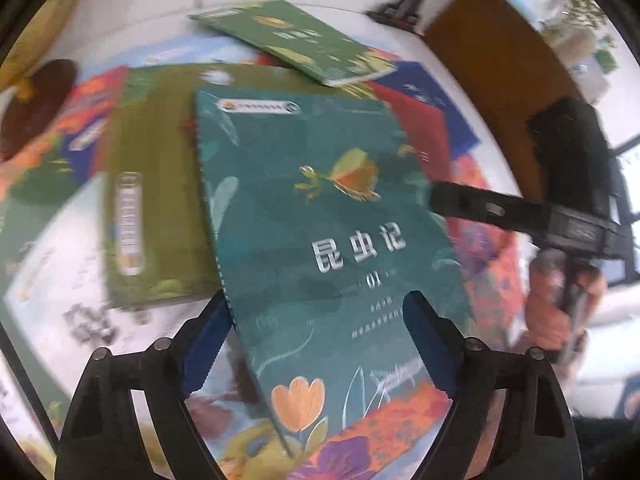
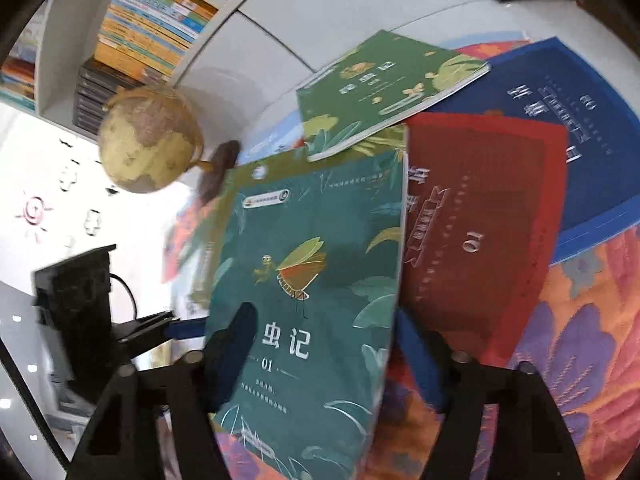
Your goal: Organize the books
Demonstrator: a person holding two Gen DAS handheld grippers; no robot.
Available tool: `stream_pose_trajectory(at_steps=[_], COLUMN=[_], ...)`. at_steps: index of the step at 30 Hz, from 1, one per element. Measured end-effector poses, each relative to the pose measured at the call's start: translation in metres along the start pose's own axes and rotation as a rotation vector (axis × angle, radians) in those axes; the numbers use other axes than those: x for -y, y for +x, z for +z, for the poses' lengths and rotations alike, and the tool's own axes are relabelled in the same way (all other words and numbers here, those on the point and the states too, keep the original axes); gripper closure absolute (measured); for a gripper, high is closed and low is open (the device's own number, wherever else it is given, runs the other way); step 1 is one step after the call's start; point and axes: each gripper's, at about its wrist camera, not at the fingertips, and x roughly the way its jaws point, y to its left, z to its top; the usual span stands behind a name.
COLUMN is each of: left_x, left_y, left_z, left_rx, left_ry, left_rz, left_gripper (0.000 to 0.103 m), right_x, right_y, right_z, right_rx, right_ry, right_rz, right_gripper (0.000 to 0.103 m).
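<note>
A teal book with an insect on its cover [image 1: 320, 220] [image 2: 320, 280] lies tilted on top of a loose spread of books. My left gripper [image 1: 316, 302] straddles its near end: one blue finger sits beside the spine edge, the other over the cover. My right gripper [image 2: 324, 316] comes in from the other side, one finger on the cover and one past the page edge. Both stand wide with the book between the jaws, and I see no pad clamping it. Each gripper also shows in the other's view, the right gripper [image 1: 460, 200] and the left gripper [image 2: 172, 326].
Around it lie a green book [image 2: 380, 88], an olive book [image 1: 152, 200], a red book [image 2: 480, 220] and a blue book [image 2: 560, 128] on a floral cloth [image 2: 580, 340]. A globe [image 2: 148, 144] stands at the table's far left, before a filled bookshelf [image 2: 152, 20].
</note>
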Motion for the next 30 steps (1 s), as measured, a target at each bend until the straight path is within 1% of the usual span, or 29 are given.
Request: stream_pose_trajectory(at_steps=[1,4,6,10,13,17,23,30], left_x=[-0.003,-0.009,-0.009,-0.005,-0.003,-0.003,-0.008,-0.005], left_y=[-0.004,-0.015,-0.022,-0.029,-0.038,-0.047,-0.053,-0.056], left_z=[-0.001,-0.003,-0.005,-0.005,-0.008,-0.01,-0.012,-0.013], left_rx=[0.01,0.025,0.036,0.062,0.08,0.106,0.115,0.121], left_ry=[-0.007,-0.019,-0.016,-0.011,-0.007,-0.002,-0.012,-0.009], left_rz=[0.002,-0.03,-0.026,0.012,0.022,0.053,0.054,0.075], left_gripper=[0.019,0.019,0.019,0.019,0.019,0.019,0.019,0.019], right_x=[-0.005,-0.021,-0.033,-0.057,-0.067,-0.077,-0.085,-0.089], right_y=[-0.001,-0.008,-0.011,-0.013,-0.014,-0.018,-0.021,-0.018], right_z=[0.0,-0.001,-0.003,-0.007,-0.01,-0.012,-0.015,-0.014], right_rx=[0.007,0.032,0.032,0.038,0.043,0.05,0.056,0.058], right_ry=[-0.016,-0.054,-0.08,-0.132,-0.153,-0.177,-0.19,-0.177], right_rz=[0.021,0.055,0.047,0.011,-0.002,-0.002,-0.004,-0.007], right_gripper=[0.035,0.035,0.035,0.035,0.035,0.035,0.035,0.035])
